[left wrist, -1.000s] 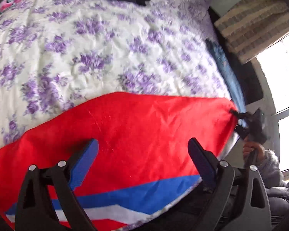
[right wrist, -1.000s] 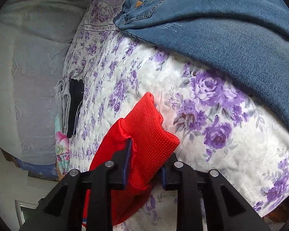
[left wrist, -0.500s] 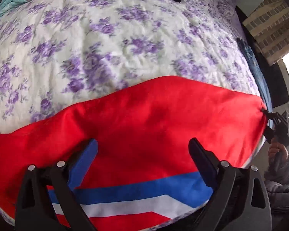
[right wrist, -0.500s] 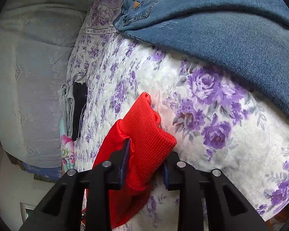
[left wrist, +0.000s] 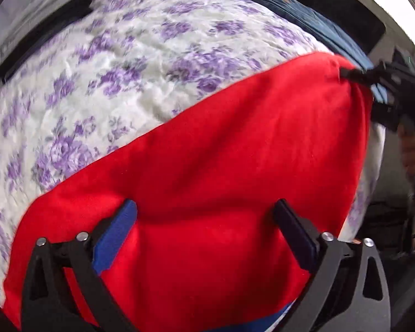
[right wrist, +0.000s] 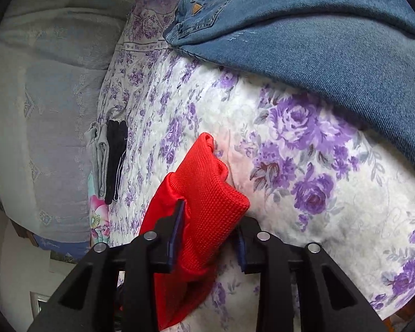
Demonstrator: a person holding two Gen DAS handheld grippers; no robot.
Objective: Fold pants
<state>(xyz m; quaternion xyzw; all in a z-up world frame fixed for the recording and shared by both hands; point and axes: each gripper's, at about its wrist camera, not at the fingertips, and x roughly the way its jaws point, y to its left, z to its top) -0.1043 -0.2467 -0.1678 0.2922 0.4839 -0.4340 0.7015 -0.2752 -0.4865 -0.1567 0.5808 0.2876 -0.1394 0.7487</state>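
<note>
Since 0.5 s ago your spread left claw (left wrist: pixel 204 215) swung right, losing the pants' (left wrist: pixel 207 179) blue stripe; only your right claw's (right wrist: pixel 207 235) view shows it pinching their mesh corner

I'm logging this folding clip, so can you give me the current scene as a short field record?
surface: bed with purple floral bedspread
garment: red pants spread on the bedspread
right tool: shut on a corner of the red pants
left tool: open, over the red cloth
other clothes: blue jeans at the bed's edge; folded dark and grey clothes at the far side
</note>
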